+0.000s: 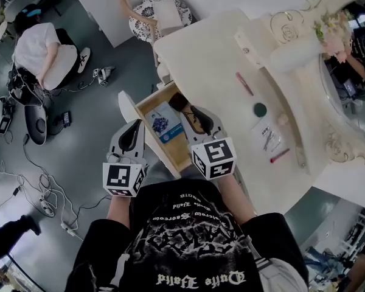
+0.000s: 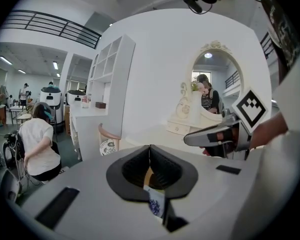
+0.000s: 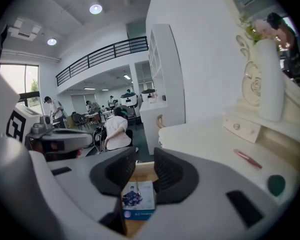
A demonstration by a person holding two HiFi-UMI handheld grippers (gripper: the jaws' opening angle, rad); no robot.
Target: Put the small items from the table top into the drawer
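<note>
Hovering over the open drawer [image 1: 173, 151], both claws are empty. The left claw [image 2: 150, 154] is clenched, pads meeting at the tips with nothing between them, and it sits at the drawer's left edge in the head view. The right claw [image 3: 145, 166] is released, jaws apart, with only the drawer interior visible through the gap. It sits over the drawer's right side, close to the bench [image 1: 207, 53] edge. One blue-and-white packet [image 3: 138, 200] lies flat on the drawer's wood floor, directly below the right claw's gap. A dark shape shows at the drawer's far end, but I can't tell what it is. The other small items are on the bench top, right of the drawer. A red stick [image 1: 279, 156] lies nearest, and a clear sachet [image 1: 267, 135] lies just beside it. A small beige round piece [image 1: 283, 119] and a dark green disc [image 1: 260, 109] come next. A pink stick [image 1: 244, 84] lies farther back, apart from the rest. None of these touches either claw. Behind them a white vase [image 1: 295, 55] holding flowers [image 1: 333, 32] stands next to a small drawer box [image 1: 249, 41]. The mirror [image 1: 353, 72] runs along the bench's right side. Farther out are a chair [image 1: 152, 14] with a patterned seat and a seated person in a white top [image 1: 39, 50] on the grey floor, well apart from the bench.
</note>
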